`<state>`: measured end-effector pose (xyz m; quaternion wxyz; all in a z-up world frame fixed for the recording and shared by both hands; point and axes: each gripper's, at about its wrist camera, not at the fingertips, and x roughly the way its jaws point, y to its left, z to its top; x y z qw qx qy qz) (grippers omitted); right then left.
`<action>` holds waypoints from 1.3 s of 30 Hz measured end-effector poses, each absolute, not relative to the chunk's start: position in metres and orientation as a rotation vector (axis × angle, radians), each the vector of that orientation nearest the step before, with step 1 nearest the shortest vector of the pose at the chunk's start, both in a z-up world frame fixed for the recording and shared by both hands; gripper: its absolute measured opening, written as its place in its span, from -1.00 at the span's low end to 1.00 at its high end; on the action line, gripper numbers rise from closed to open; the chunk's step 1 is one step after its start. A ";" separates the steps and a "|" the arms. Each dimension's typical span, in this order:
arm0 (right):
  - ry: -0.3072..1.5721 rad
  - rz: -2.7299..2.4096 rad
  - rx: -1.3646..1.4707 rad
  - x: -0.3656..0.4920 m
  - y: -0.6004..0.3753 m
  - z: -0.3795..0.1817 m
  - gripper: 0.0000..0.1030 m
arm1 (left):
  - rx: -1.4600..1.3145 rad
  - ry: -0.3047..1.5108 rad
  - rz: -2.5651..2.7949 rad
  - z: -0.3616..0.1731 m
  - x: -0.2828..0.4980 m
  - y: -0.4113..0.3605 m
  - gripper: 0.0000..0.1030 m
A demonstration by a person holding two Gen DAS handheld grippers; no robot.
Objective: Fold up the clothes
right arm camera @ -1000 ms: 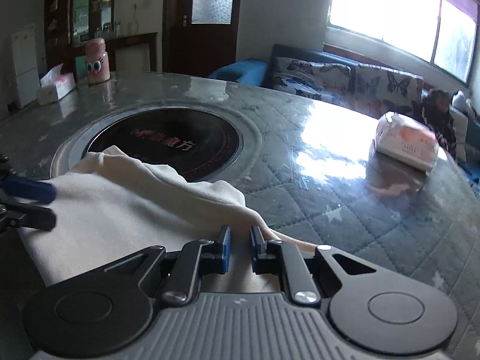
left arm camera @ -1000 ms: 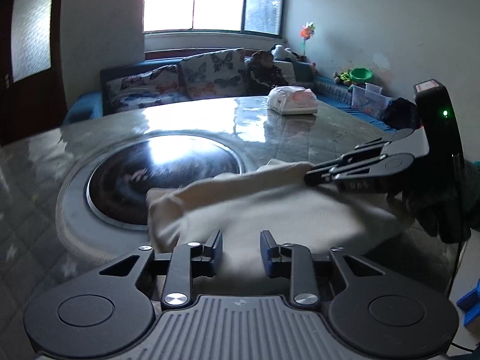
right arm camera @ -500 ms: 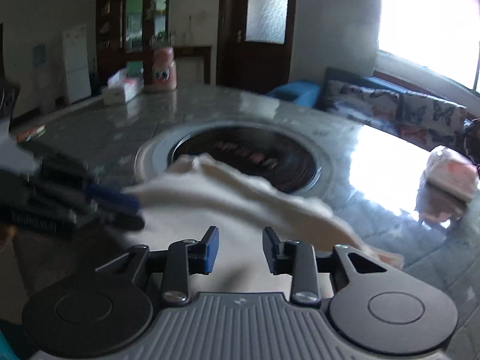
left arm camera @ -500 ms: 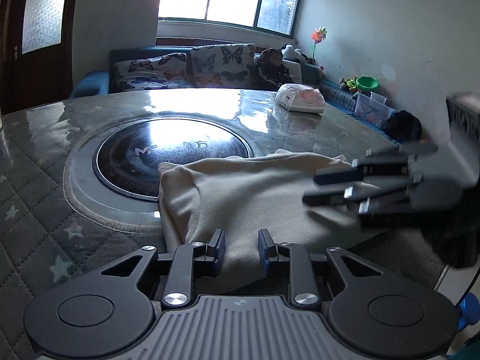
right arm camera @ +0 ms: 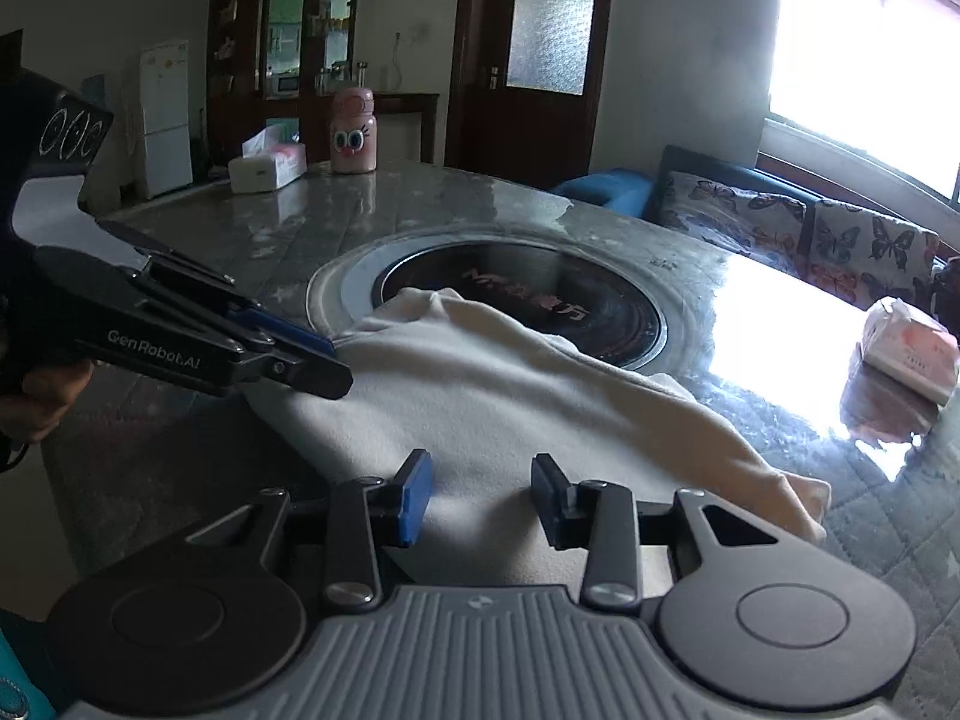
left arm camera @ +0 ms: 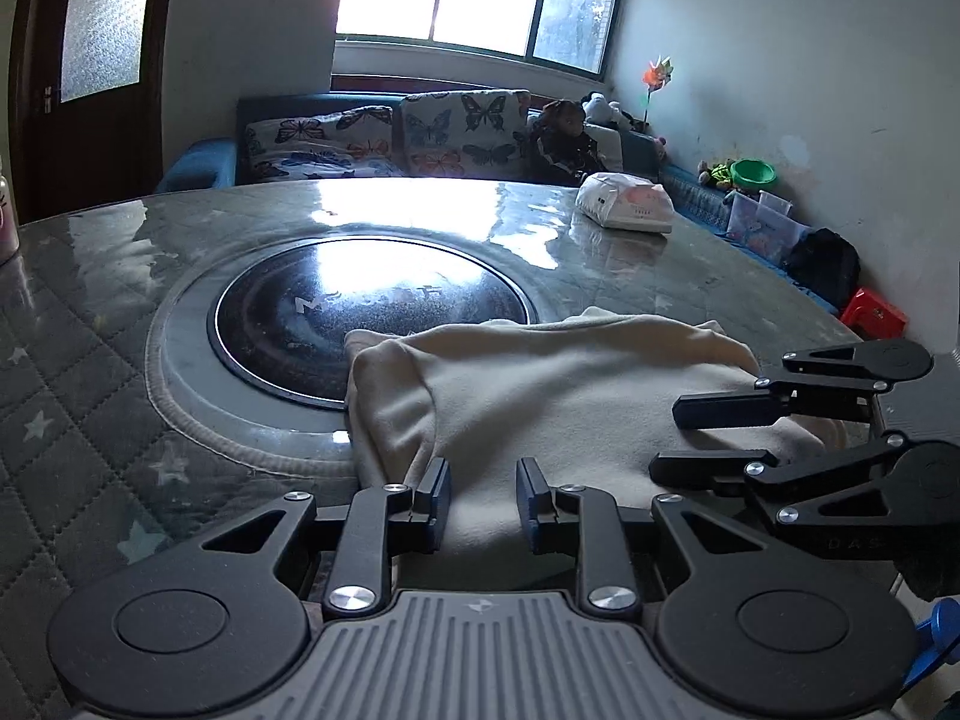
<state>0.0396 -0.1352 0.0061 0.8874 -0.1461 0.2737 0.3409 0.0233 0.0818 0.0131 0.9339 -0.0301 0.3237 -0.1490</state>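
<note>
Looking along my left tool, I see its jaws slightly spread over the cream garment, now lying flat on the counter instead of lifted; that fold is laid. From my right tool, jaws opening with nothing pinched, the cloth's near hem is hidden beneath both tools.

"GenRobot.AI" stands in white on the left claw.
</note>
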 end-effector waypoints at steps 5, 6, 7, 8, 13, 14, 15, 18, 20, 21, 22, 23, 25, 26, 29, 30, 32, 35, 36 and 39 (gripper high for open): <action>0.536 0.696 -0.271 0.033 -0.143 0.018 -0.29 | -0.049 0.623 -0.313 0.026 0.022 0.077 -0.48; 0.538 0.685 -0.261 0.033 -0.147 0.018 -0.29 | -0.049 0.617 -0.316 0.028 0.023 0.076 -0.48; 0.541 0.675 -0.250 0.032 -0.151 0.018 -0.28 | -0.048 0.615 -0.319 0.028 0.024 0.076 -0.48; 0.550 0.664 -0.236 0.031 -0.155 0.018 -0.28 | -0.047 0.616 -0.316 0.027 0.027 0.075 -0.48; 0.599 0.618 -0.205 0.029 -0.171 0.008 -0.27 | -0.040 0.658 -0.306 0.013 0.033 0.074 -0.48; 0.605 0.614 -0.199 0.029 -0.173 0.007 -0.26 | -0.038 0.661 -0.305 0.011 0.032 0.074 -0.48; 0.602 0.614 -0.190 0.028 -0.175 0.008 -0.26 | -0.039 0.660 -0.304 0.012 0.032 0.074 -0.48; 0.585 0.605 -0.167 0.027 -0.181 0.014 -0.24 | -0.041 0.650 -0.302 0.017 0.030 0.075 -0.48; 0.578 0.590 -0.145 0.027 -0.187 0.016 -0.18 | -0.037 0.635 -0.301 0.021 0.029 0.075 -0.48; 0.580 0.583 -0.140 0.028 -0.189 0.016 -0.17 | -0.036 0.634 -0.299 0.021 0.029 0.075 -0.48; 0.592 0.568 -0.134 0.029 -0.192 0.013 -0.17 | -0.035 0.641 -0.296 0.020 0.031 0.075 -0.48; 0.603 0.554 -0.128 0.031 -0.195 0.009 -0.17 | -0.036 0.653 -0.292 0.016 0.032 0.075 -0.48; 0.619 0.548 -0.118 0.032 -0.198 0.006 -0.17 | -0.039 0.663 -0.292 0.013 0.033 0.075 -0.48; 0.620 0.548 -0.112 0.031 -0.199 0.005 -0.16 | -0.039 0.661 -0.293 0.014 0.032 0.075 -0.48; 0.592 0.549 -0.112 0.029 -0.199 0.011 -0.05 | -0.041 0.647 -0.299 0.018 0.031 0.075 -0.47; 0.589 0.544 -0.109 0.031 -0.200 0.012 -0.03 | -0.040 0.639 -0.298 0.020 0.030 0.075 -0.47; 0.586 0.534 -0.101 0.035 -0.200 0.012 0.03 | -0.045 0.634 -0.294 0.022 0.032 0.077 -0.47; 0.634 0.530 -0.076 0.046 -0.203 0.004 0.04 | -0.054 0.656 -0.281 0.017 0.037 0.079 -0.47; 0.641 0.529 -0.071 0.047 -0.203 0.003 0.03 | -0.055 0.665 -0.273 0.015 0.038 0.080 -0.47; 0.638 0.542 -0.067 0.053 -0.204 0.008 0.03 | -0.065 0.671 -0.271 0.014 0.038 0.083 -0.47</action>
